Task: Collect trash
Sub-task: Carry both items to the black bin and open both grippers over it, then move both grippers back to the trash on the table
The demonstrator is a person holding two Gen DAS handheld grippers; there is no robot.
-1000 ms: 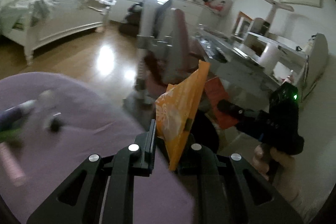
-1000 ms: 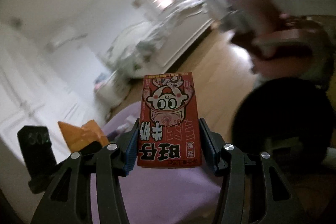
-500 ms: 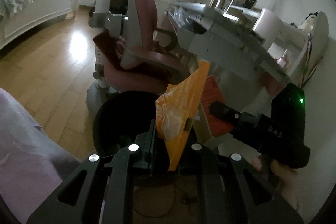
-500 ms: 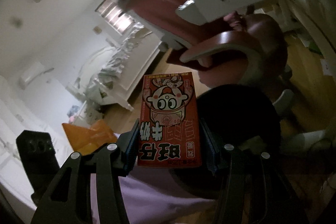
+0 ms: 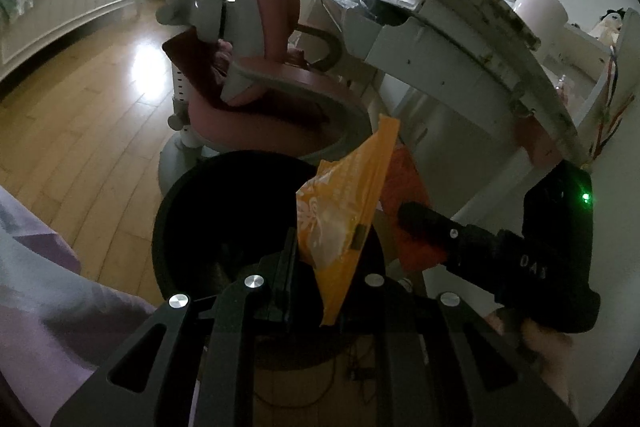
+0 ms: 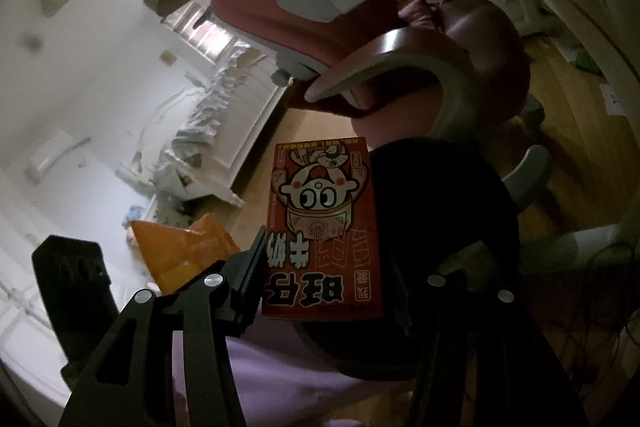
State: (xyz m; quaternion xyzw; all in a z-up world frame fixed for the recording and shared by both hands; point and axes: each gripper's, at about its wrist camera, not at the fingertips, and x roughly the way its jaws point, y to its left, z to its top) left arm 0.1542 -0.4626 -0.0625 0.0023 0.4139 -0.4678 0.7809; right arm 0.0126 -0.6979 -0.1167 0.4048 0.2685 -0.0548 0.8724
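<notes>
Both grippers have swung from the purple bedding toward the black bin (image 5: 224, 227). Left gripper (image 5: 326, 259) is clamped on an orange wrapper (image 5: 344, 219) above the bin's rim; right gripper (image 6: 324, 267) is clamped on a red carton (image 6: 322, 239) over the bin.

Black bin (image 5: 224, 227) interior too dark to read, red carton (image 6: 324, 239) base hidden behind tongs
</notes>
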